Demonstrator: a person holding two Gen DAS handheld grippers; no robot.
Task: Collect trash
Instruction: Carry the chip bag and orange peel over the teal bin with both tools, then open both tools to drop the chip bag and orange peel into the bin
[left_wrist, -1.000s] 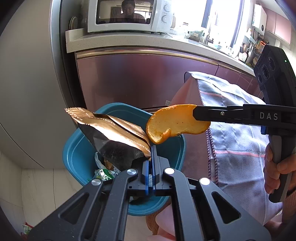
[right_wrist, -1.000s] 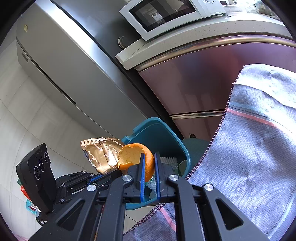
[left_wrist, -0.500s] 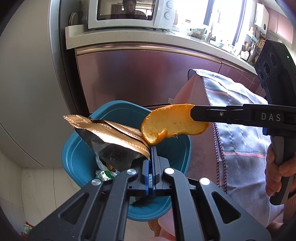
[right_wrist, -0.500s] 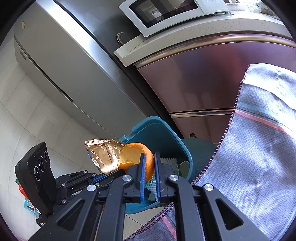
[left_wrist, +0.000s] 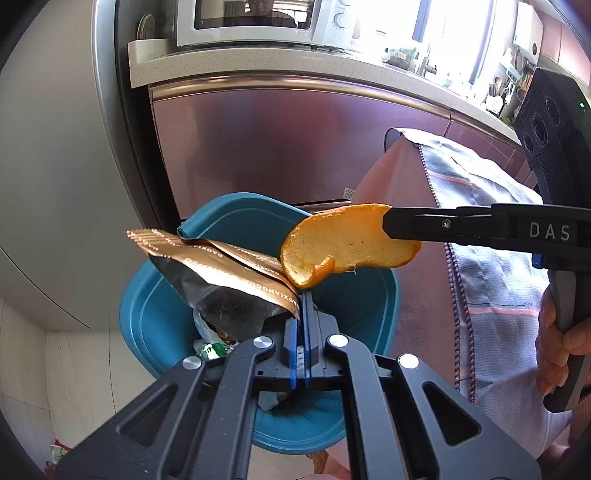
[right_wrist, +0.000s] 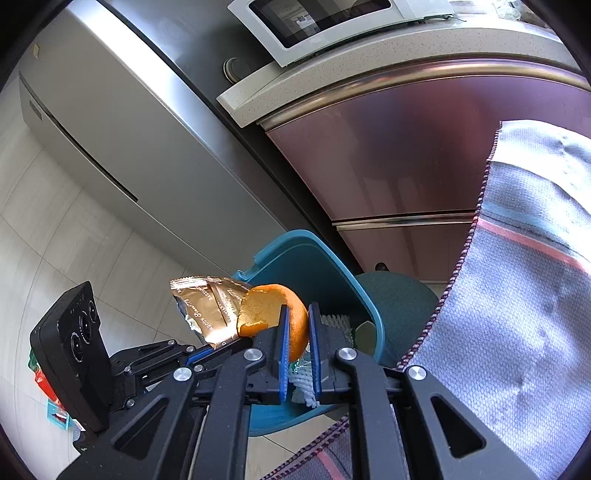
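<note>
The left gripper (left_wrist: 303, 295) is pinching a gold foil wrapper (left_wrist: 218, 266) by its right corner, its blue-lined jaws squeezed almost fully together on the foil. The wrapper is fanning out up and to the left of the tips, hanging over the open teal bin (left_wrist: 166, 321). The right gripper (right_wrist: 296, 325) is clamping a piece of orange peel (right_wrist: 273, 314), its jaws standing only as far apart as the peel is thick. In the left wrist view this gripper is reaching in from the right, and the peel (left_wrist: 343, 243) is sticking out leftward from its tips, just above the left gripper's tips and over the bin. Peel and wrapper are sitting just beside each other; whether they are touching cannot be told.

The wrapper is carrying pale lettering, partly readable as "DAOXIANGCUN". The side of the right gripper is showing "DAS".

Counting: two grippers, one wrapper, one peel, one bin. Some trash is already lying inside the bin. A striped grey cloth (left_wrist: 498, 258) is hanging to the right, and a white microwave (left_wrist: 258, 22) is sitting on the counter above.
</note>
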